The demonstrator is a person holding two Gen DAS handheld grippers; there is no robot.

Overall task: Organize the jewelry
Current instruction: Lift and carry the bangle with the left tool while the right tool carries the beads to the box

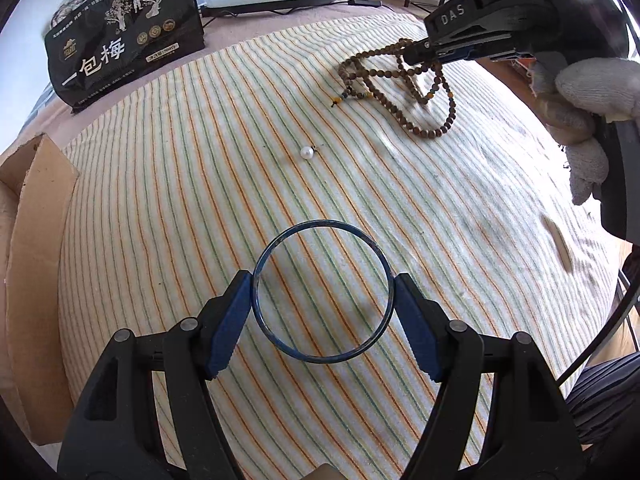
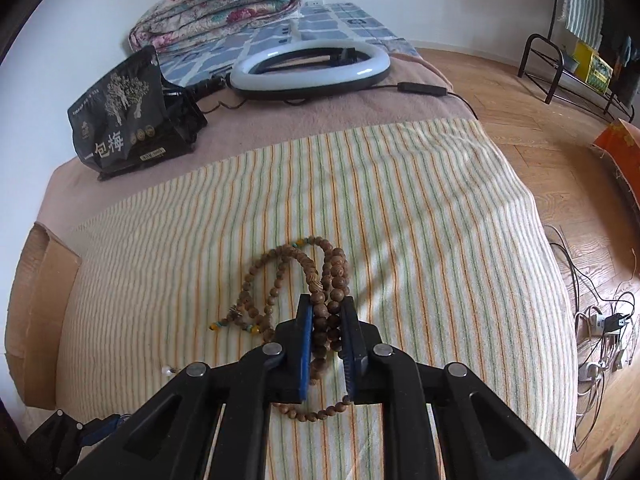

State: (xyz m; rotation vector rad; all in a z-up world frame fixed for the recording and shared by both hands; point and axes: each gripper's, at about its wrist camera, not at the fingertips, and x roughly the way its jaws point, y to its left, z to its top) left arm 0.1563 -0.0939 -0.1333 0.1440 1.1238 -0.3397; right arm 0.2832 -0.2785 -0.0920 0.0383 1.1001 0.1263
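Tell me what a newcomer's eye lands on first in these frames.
The thin dark-blue ring bangle, pinched between the left gripper pads low over the striped cloth. Further back, the right gripper is clamped on a tangled brown wooden bead strand; a small white pearl lies loose between them.

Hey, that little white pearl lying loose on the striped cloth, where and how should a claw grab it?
Take the pearl across its round body, coming from straight above with the claw barely open. It lies alone on the striped cloth, clear of the bead strand; its tiny dark fitting looks too small to pinch.
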